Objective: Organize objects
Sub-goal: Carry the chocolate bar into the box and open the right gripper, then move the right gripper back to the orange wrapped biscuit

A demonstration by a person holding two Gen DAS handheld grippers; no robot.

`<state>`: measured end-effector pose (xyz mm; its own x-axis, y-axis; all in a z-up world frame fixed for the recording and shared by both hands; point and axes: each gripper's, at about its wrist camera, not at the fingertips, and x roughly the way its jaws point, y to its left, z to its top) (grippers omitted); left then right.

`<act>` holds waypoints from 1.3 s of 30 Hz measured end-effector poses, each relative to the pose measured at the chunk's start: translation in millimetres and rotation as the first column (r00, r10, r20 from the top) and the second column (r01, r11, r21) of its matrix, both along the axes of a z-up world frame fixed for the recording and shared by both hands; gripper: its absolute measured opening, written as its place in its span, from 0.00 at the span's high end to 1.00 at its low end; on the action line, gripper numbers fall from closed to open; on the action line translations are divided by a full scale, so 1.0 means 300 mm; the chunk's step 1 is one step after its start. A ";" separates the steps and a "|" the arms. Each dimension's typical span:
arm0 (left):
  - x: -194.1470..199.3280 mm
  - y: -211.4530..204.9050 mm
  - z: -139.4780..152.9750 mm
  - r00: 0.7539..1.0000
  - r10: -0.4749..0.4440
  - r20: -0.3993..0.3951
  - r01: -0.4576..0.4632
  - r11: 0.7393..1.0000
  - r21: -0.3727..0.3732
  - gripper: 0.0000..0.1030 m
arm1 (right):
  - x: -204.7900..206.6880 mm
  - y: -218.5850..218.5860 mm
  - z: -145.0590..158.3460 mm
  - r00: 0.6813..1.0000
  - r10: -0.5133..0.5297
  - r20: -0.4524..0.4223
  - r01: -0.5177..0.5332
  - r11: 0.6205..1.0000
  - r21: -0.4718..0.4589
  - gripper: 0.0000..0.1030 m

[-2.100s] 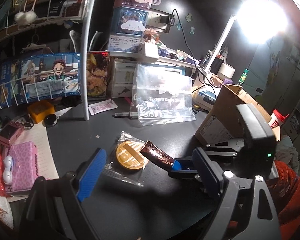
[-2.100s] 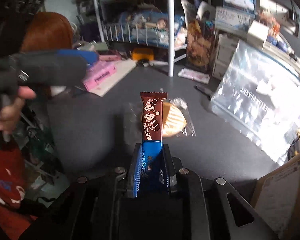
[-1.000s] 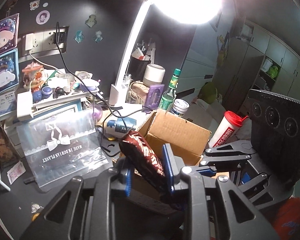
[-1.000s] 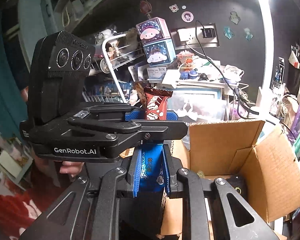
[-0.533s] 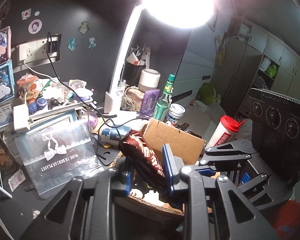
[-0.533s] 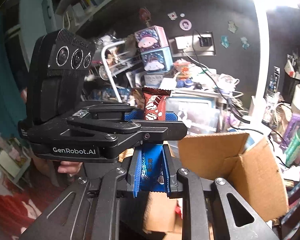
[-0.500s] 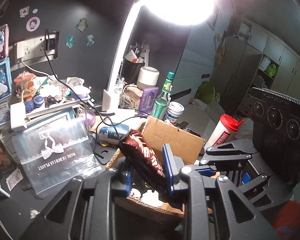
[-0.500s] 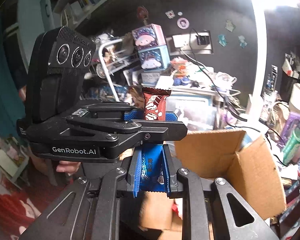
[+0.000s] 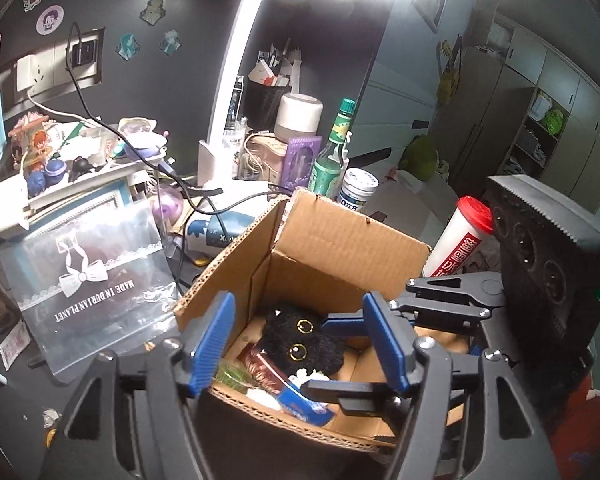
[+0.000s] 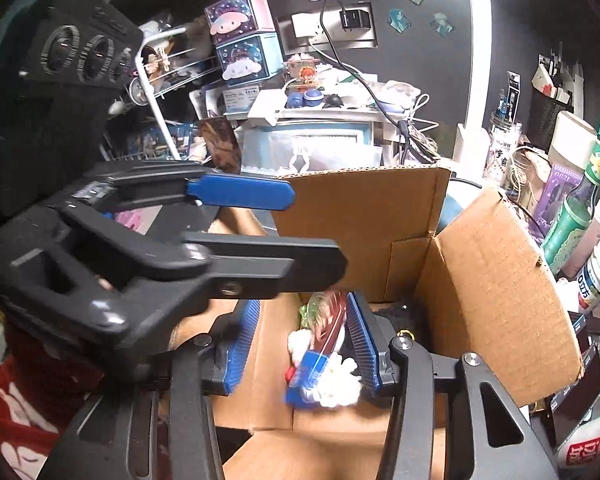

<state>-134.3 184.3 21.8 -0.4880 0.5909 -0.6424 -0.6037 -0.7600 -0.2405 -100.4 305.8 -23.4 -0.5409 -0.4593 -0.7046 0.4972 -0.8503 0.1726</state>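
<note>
The left black two-finger gripper with blue pads (image 9: pixel 300 340) hangs with its jaws spread wide, nothing between them. The right black two-finger gripper with blue pads (image 10: pixel 306 344) likewise has its jaws apart, and the two tools cross close together.

You're working at a cluttered home desk in a bedroom. Character tins (image 10: pixel 242 46) and stickers (image 9: pixel 50 19) sit against the dark wall, a desk lamp (image 9: pixel 228 80) glares overhead, wardrobe doors (image 9: pixel 512 92) stand behind, and a cardboard box (image 9: pixel 340 256) holds a plush toy (image 9: pixel 300 338).
</note>
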 end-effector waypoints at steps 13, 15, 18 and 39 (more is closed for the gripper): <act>0.069 -0.207 0.030 0.993 0.100 -0.067 -0.099 0.995 0.023 0.33 | -0.020 -0.105 0.007 0.999 -0.011 -0.033 0.010 1.000 -0.030 0.60; 0.081 -0.250 0.033 0.991 0.116 -0.073 -0.114 0.993 0.031 0.33 | -0.029 -0.117 0.005 0.999 -0.032 -0.030 0.031 0.999 -0.041 0.60; 0.101 -0.316 0.034 0.986 0.144 -0.080 -0.141 0.989 0.044 0.32 | -0.035 -0.143 0.002 0.998 -0.059 -0.030 0.058 0.997 -0.052 0.60; 0.329 -0.859 -0.004 0.891 0.425 -0.158 -0.418 0.905 0.081 0.21 | 0.145 -0.564 0.131 0.940 0.115 -0.320 -0.093 0.992 0.084 0.28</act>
